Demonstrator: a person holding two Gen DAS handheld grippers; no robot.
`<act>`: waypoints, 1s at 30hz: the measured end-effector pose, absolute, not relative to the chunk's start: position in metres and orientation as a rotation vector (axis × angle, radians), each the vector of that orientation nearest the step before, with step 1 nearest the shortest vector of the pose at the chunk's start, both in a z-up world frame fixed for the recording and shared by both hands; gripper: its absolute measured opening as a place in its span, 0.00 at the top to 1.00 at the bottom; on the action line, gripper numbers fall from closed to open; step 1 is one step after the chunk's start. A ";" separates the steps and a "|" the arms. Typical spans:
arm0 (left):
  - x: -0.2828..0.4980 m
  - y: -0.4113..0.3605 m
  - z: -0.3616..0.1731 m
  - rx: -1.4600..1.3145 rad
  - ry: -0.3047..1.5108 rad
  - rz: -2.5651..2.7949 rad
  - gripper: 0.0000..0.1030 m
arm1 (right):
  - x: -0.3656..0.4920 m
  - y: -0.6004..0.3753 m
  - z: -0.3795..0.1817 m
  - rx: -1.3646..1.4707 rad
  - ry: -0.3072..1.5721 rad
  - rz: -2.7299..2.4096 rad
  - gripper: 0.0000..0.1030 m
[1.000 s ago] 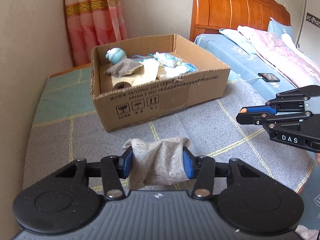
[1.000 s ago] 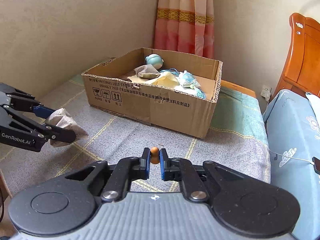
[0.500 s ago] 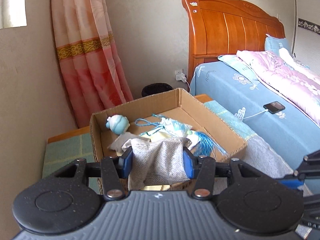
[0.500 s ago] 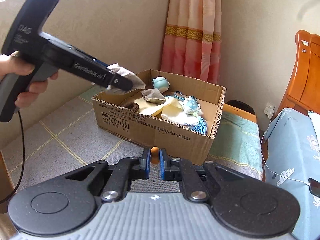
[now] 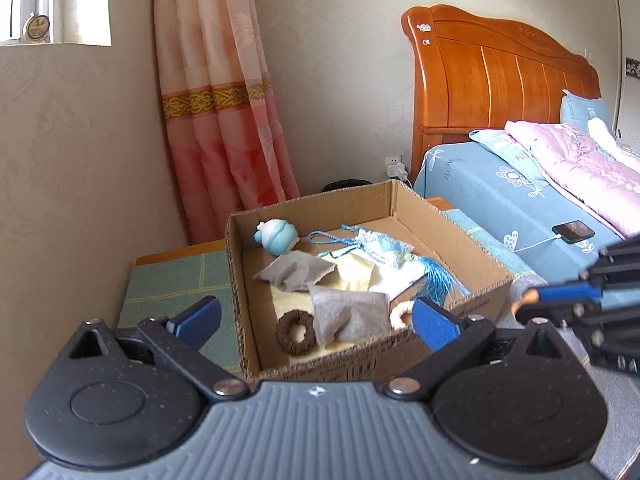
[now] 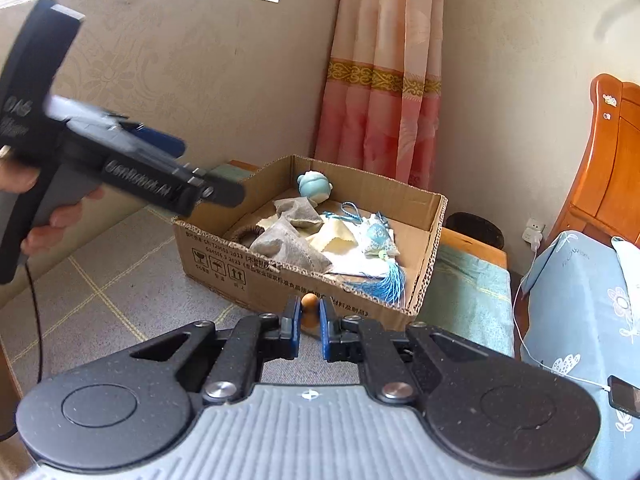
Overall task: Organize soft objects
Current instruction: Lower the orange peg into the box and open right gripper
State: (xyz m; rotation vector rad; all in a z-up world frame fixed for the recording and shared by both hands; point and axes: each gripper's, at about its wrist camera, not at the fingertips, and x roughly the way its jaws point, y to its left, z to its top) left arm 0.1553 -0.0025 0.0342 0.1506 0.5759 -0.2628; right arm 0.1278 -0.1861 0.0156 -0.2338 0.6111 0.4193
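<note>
Bedroom corner, pink curtain behind: cardboard box mid-frame holds a grey pouch at its near edge beside a brown ring, left gripper above it with jaws opening and empty, right gripper clamped on a small orange bead.

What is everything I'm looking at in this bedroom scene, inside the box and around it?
Brown cardboard box: one, on the grey checked cover.
Grey fabric pouches: two, in the box.
Round pale blue plush toy: one, far box corner.
Blue patterned sachet with tassel: one, in the box.
Dark brown woven ring: one, near box corner.
Cream cloths: underneath.
Black phone: one, charging on the blue bed.
Pink curtain: behind.
Left gripper: jaws opening, nothing between.
Right gripper: shut on a small orange-brown bead.
</note>
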 end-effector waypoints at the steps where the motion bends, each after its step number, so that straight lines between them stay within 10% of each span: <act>1: 0.146 -0.001 0.032 0.149 0.576 -0.258 0.01 | 0.134 -0.185 0.018 -0.228 0.610 0.421 0.88; 21: 0.103 0.039 0.021 0.028 0.588 -0.135 0.01 | 0.284 -0.120 0.028 -0.271 0.711 0.377 0.88; 30: 0.103 0.065 0.020 -0.030 0.577 -0.014 0.01 | 0.299 -0.120 0.016 -0.271 0.758 0.293 0.27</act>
